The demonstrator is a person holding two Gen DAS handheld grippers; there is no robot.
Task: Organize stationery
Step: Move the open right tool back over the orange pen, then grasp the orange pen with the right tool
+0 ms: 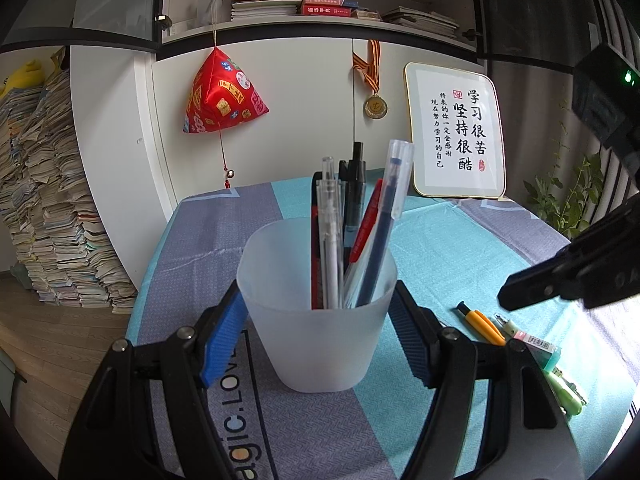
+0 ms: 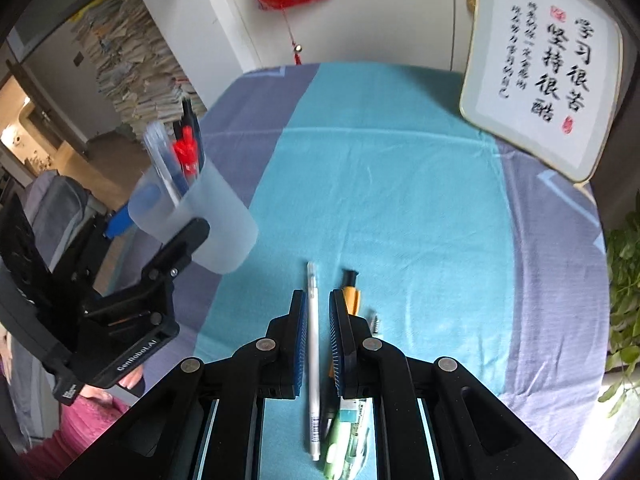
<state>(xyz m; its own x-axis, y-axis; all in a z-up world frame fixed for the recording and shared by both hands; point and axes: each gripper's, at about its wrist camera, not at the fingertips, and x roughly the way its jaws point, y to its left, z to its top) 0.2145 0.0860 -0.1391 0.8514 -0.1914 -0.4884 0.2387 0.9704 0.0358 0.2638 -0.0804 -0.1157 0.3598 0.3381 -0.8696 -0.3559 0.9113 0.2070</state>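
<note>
My left gripper [image 1: 316, 320] clamps the frosted pen cup [image 1: 316, 304] from both sides; it stands upright on the striped tablecloth [image 1: 460, 248], full of pens [image 1: 352, 220]. My right gripper [image 2: 319, 340] hangs narrowly parted around a white pen [image 2: 313, 360] lying flat, pads just beside it, contact unclear.

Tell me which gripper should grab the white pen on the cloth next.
Right. The right gripper already straddles the white pen, fingers open on either side. The left gripper is occupied at the cup of pens.
</note>
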